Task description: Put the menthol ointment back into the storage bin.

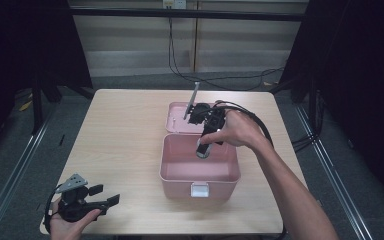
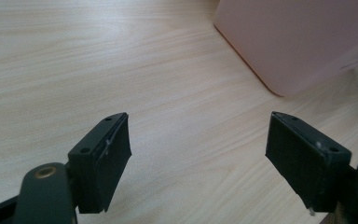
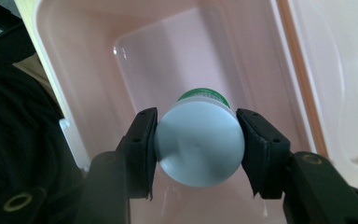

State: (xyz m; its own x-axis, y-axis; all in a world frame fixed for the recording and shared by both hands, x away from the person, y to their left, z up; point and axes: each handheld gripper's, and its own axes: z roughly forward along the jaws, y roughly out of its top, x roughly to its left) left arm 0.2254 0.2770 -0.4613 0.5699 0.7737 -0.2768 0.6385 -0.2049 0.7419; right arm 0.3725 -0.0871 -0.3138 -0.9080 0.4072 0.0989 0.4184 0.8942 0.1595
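A pink box [image 1: 200, 177] stands open on the table, its lid [image 1: 177, 117] lying flat behind it. My right gripper [image 1: 203, 150] points down over the box's back half, shut on a small bottle [image 3: 198, 140] with a pale blue-grey cap and a green label edge. In the right gripper view the box's pink inside [image 3: 168, 60] lies below the bottle. My left gripper [image 1: 107, 197] rests near the table's front left corner, open with nothing between its fingers [image 2: 105, 158]. The pink box's corner [image 2: 293, 42] lies ahead of it to the right.
The light wooden table [image 1: 125, 135] has bare room to the left of the box. A white latch [image 1: 199, 190] sits on the box's front wall. Cables trail from the right gripper and on the floor behind the table. Dark curtains flank both sides.
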